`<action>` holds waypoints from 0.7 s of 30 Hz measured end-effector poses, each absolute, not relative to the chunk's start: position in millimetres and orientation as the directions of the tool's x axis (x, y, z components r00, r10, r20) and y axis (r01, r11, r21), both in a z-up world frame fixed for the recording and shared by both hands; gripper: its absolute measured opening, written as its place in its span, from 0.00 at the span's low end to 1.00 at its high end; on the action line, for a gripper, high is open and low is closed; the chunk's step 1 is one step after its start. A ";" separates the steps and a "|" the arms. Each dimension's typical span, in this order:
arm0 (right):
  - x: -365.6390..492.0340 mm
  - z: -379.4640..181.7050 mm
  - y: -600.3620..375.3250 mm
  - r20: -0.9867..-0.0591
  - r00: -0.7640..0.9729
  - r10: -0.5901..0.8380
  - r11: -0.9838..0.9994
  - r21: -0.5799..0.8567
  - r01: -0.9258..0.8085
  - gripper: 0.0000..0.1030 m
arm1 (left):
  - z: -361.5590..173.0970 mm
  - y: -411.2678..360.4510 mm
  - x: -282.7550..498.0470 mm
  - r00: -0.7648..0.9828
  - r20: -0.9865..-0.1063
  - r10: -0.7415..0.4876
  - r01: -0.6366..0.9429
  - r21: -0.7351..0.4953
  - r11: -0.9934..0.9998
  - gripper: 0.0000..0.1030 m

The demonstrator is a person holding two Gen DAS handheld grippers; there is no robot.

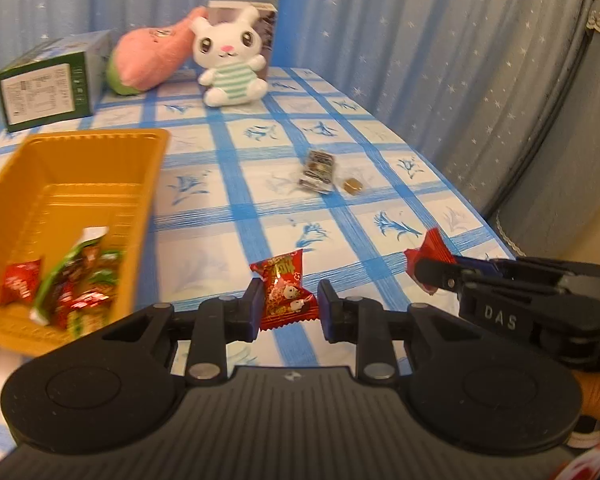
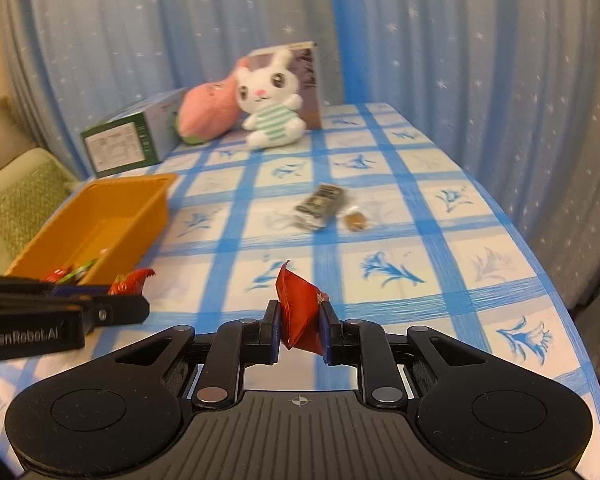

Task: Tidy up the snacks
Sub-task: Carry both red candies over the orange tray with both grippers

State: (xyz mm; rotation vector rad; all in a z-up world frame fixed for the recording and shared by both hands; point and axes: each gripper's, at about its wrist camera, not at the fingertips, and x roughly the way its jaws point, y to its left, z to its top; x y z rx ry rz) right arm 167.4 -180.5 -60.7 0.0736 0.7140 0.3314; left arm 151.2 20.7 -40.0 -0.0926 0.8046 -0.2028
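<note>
My left gripper (image 1: 288, 306) is shut on a red candy wrapper with cartoon figures (image 1: 286, 294), held above the table; it also shows in the right wrist view (image 2: 130, 282). My right gripper (image 2: 300, 322) is shut on a plain red snack packet (image 2: 300, 306), seen from the side in the left wrist view (image 1: 430, 258). An orange tray (image 1: 100, 148) at the left holds several red and green wrapped snacks (image 1: 76, 284). A dark snack pack (image 1: 318, 172) and a small brown candy (image 1: 353, 186) lie mid-table.
A white bunny plush (image 1: 230, 60), a pink plush (image 1: 152, 56) and a green box (image 1: 48, 84) stand at the table's far end. The blue checked tablecloth (image 1: 236, 152) ends at the right, with curtains behind. A sofa cushion (image 2: 24, 200) sits left.
</note>
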 end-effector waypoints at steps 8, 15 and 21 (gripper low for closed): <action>137.2 -39.4 -149.3 -0.606 0.710 0.359 0.927 0.143 -0.347 0.19 | -17.2 52.3 120.2 0.701 -0.693 -0.169 0.097 -0.141 0.985 0.24; 124.5 -23.8 -122.2 -0.581 0.712 0.393 0.907 0.119 -0.404 0.19 | -1.2 76.9 100.7 0.722 -0.681 -0.123 0.052 -0.123 0.991 0.24; 117.9 -14.7 -98.0 -0.569 0.703 0.427 0.885 0.103 -0.455 0.19 | 8.5 91.6 90.7 0.735 -0.671 -0.097 0.027 -0.113 0.993 0.24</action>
